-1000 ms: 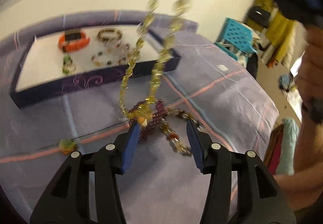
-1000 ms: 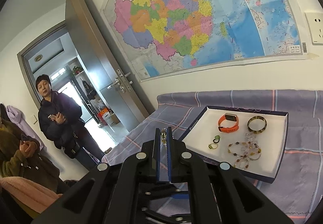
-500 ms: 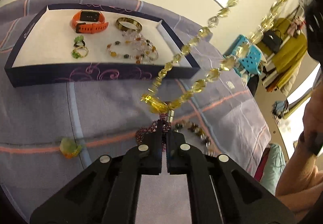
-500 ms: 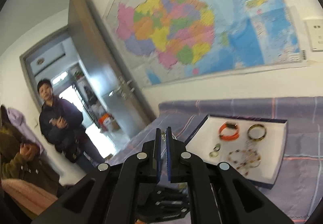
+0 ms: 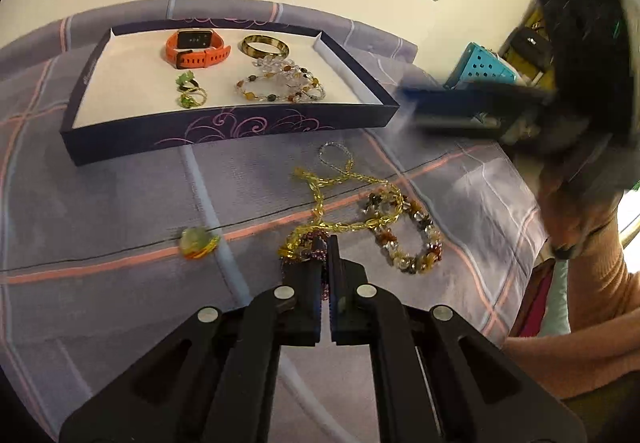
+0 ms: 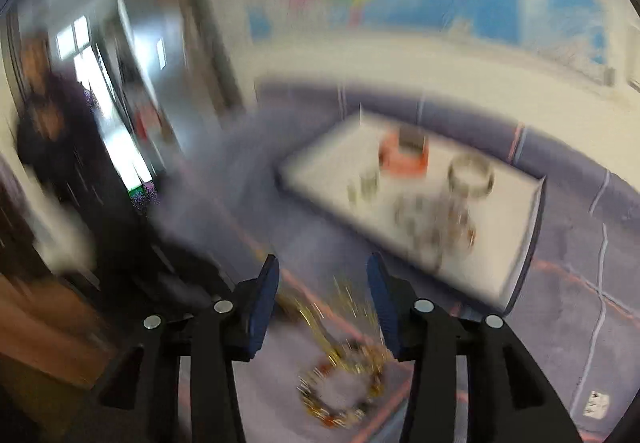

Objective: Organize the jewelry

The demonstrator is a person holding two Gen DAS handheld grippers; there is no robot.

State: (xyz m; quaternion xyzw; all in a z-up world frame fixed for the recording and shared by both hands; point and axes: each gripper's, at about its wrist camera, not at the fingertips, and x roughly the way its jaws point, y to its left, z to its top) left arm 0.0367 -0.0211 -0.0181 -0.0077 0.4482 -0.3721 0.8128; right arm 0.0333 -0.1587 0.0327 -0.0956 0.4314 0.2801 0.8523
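A gold chain necklace (image 5: 340, 199) of faceted links sprawls on the checked bedspread (image 5: 120, 203), tangled with a purple beaded bracelet (image 5: 308, 243) that the left tool (image 5: 329, 243) pinches tight. The right tool (image 6: 322, 275), its jaws just sprung apart and holding nothing, hangs over the smeared chain and a chunky stone bracelet (image 5: 408, 239). The card tray (image 5: 224, 123) near the bed's far edge is too blurred in the right wrist view to make out its contents.

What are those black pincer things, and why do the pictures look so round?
Those are two grabber tools, one in each hand of a person. Each carries a wide-eyed camera looking along its fingers, so each picture is one grabber's view. The left gripper is shut, tips at some purple beads; whether it pinches them I cannot tell. The right gripper is open, its jaws have just been opening, gripping nothing; its picture is blurred. On the bedsheet lie a yellow necklace, a brown bead bracelet and a small yellow-green piece. The dark tray holds an orange watch, a bangle, rings and bead bracelets.
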